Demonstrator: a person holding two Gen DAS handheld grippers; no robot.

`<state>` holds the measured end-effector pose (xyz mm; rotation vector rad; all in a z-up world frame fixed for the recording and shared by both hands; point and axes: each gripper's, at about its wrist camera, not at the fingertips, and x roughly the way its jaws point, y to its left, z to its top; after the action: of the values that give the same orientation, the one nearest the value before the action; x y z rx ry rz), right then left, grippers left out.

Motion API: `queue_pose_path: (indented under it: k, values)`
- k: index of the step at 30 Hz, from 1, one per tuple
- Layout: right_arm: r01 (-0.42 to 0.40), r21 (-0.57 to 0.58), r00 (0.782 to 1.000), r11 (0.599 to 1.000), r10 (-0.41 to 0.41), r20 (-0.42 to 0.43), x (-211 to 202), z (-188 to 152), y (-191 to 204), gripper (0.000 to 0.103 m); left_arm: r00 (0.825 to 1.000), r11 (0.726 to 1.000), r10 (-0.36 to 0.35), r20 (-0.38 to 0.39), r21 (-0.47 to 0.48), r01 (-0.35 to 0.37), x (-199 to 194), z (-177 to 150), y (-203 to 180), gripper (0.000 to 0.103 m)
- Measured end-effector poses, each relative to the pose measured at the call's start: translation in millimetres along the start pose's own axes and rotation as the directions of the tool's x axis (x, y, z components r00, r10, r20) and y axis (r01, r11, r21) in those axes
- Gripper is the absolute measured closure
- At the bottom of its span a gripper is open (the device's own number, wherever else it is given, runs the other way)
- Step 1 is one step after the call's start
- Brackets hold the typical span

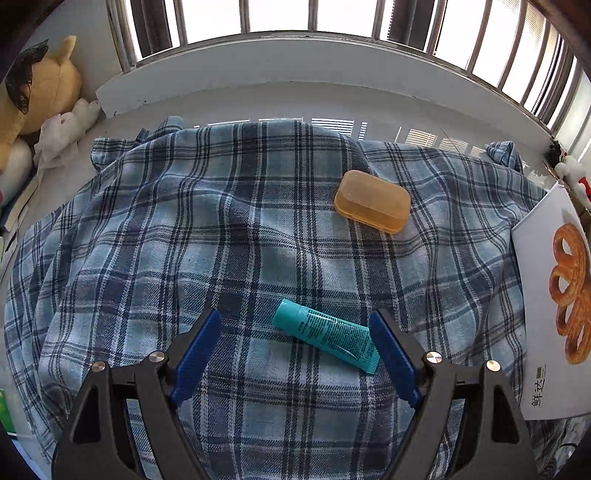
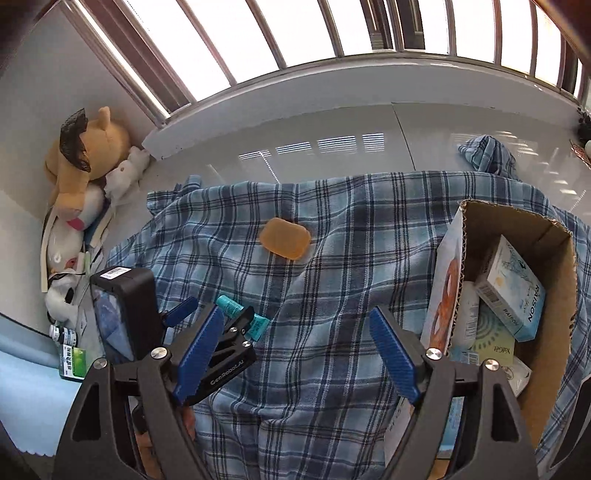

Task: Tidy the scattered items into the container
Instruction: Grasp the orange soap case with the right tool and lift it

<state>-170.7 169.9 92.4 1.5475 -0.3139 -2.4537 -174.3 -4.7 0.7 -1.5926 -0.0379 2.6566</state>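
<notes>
A teal tube [image 1: 327, 335] lies on the blue plaid cloth [image 1: 221, 240], between the open fingers of my left gripper [image 1: 295, 332], nearer the right finger [image 1: 391, 350]. An orange soap case [image 1: 372, 200] lies farther back on the cloth. In the right wrist view my right gripper [image 2: 297, 336] is open and empty above the cloth. The left gripper [image 2: 218, 321] shows there around the tube [image 2: 242, 314], with the orange case [image 2: 284, 237] behind. The cardboard box [image 2: 565, 266] at the right holds several packets, one a light blue carton [image 2: 515, 291].
Plush toys [image 2: 81, 173] and small bottles [image 2: 68, 347] crowd the left wall. The box's printed white side [image 1: 546, 295] stands at the right edge of the left wrist view. A barred window [image 1: 295, 22] and a white sill run along the back.
</notes>
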Motion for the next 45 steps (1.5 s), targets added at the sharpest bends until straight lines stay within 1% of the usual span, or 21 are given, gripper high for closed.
queue_pose_path:
  k: [2, 7, 9, 10, 11, 13, 15, 17, 19, 21, 24, 27, 29, 30, 31, 32, 35, 39, 41, 42, 45]
  values:
    - [0.027, 0.019, 0.999, 0.999, -0.027, -0.027, 19, 10, 1, 0.023, 1.000, 1.000, -0.012, 0.001, -0.019, 0.012, 3, 1, 2, 0.021]
    - [0.034, 0.063, 0.995, 0.997, -0.028, -0.099, 60, 30, 5, 0.023, 1.000, 1.000, -0.006, -0.022, -0.030, 0.005, 9, 1, 6, 0.046]
    - [0.035, 0.072, 0.992, 0.997, -0.026, -0.124, 73, 36, 9, 0.023, 1.000, 1.000, -0.004, -0.027, -0.027, 0.003, 11, 1, 8, 0.047]
    - [0.023, 0.080, 0.990, 0.997, -0.011, -0.142, 80, 40, 11, 0.023, 1.000, 1.000, 0.000, -0.024, -0.020, -0.001, 10, 1, 8, 0.051]
    - [0.006, 0.095, 0.986, 0.995, 0.010, -0.165, 88, 43, 12, 0.023, 1.000, 1.000, 0.004, -0.025, -0.017, -0.004, 10, 2, 9, 0.054]
    - [-0.002, 0.129, 0.978, 0.992, 0.029, -0.208, 101, 48, 13, 0.023, 1.000, 1.000, -0.006, -0.026, -0.026, 0.005, 9, 2, 13, 0.063]
    - [0.000, 0.136, 0.965, 0.991, 0.035, -0.260, 115, 56, 18, 0.023, 0.999, 0.999, -0.023, -0.030, -0.039, 0.022, 7, 2, 17, 0.066]
    - [0.022, 0.126, 0.954, 0.992, 0.017, -0.299, 126, 63, 21, 0.023, 0.999, 0.999, -0.025, -0.027, -0.043, 0.024, 5, 3, 21, 0.069]
    - [0.048, 0.120, 0.943, 0.992, -0.005, -0.332, 135, 69, 23, 0.023, 0.999, 0.999, -0.025, -0.023, -0.044, 0.024, 3, 4, 25, 0.076]
    - [0.074, 0.142, 0.939, 0.987, -0.021, -0.344, 140, 74, 21, 0.023, 0.999, 0.998, -0.035, -0.021, -0.046, 0.034, 2, 4, 27, 0.080]
    - [0.098, 0.152, 0.925, 0.983, -0.033, -0.379, 150, 77, 23, 0.026, 0.998, 0.998, -0.060, -0.025, -0.032, 0.060, 2, 5, 26, 0.080]
    - [0.125, 0.117, 0.915, 0.985, -0.068, -0.398, 157, 78, 31, 0.030, 0.996, 0.997, -0.083, -0.032, -0.007, 0.083, 2, 4, 22, 0.079]
    - [0.155, 0.093, 0.915, 0.983, -0.108, -0.389, 160, 78, 35, 0.037, 0.996, 0.996, -0.086, -0.033, -0.002, 0.086, 2, 3, 20, 0.062]
    - [0.172, 0.079, 0.912, 0.982, -0.128, -0.389, 161, 77, 36, 0.038, 0.996, 0.996, -0.091, -0.024, 0.003, 0.091, 1, 3, 19, 0.043]
    - [0.173, 0.072, 0.912, 0.982, -0.132, -0.389, 162, 76, 36, 0.039, 0.996, 0.996, -0.089, -0.011, 0.006, 0.089, 0, 3, 19, 0.033]
    - [0.167, 0.075, 0.915, 0.983, -0.126, -0.383, 162, 74, 34, 0.043, 0.996, 0.996, -0.084, 0.003, 0.006, 0.084, -2, 2, 19, 0.033]
    - [0.132, 0.130, 0.924, 0.983, -0.074, -0.374, 157, 70, 24, 0.043, 0.996, 0.996, -0.084, 0.013, 0.004, 0.084, -6, 3, 19, 0.033]
    - [0.134, 0.100, 0.931, 0.986, -0.091, -0.352, 140, 67, 22, 0.043, 0.999, 0.999, -0.053, 0.008, 0.008, 0.053, -4, 3, 17, 0.034]
    - [0.131, 0.092, 0.933, 0.987, -0.091, -0.349, 129, 63, 20, 0.043, 0.999, 0.999, -0.052, -0.014, 0.006, 0.052, -1, 0, 14, 0.046]
    - [0.126, 0.089, 0.933, 0.988, -0.088, -0.348, 124, 62, 19, 0.043, 0.998, 0.998, -0.056, -0.025, 0.004, 0.056, 2, -2, 14, 0.055]
    - [0.124, 0.063, 0.936, 0.990, -0.095, -0.338, 109, 56, 18, 0.043, 0.999, 0.999, -0.035, -0.020, 0.020, 0.035, 4, -5, 11, 0.061]
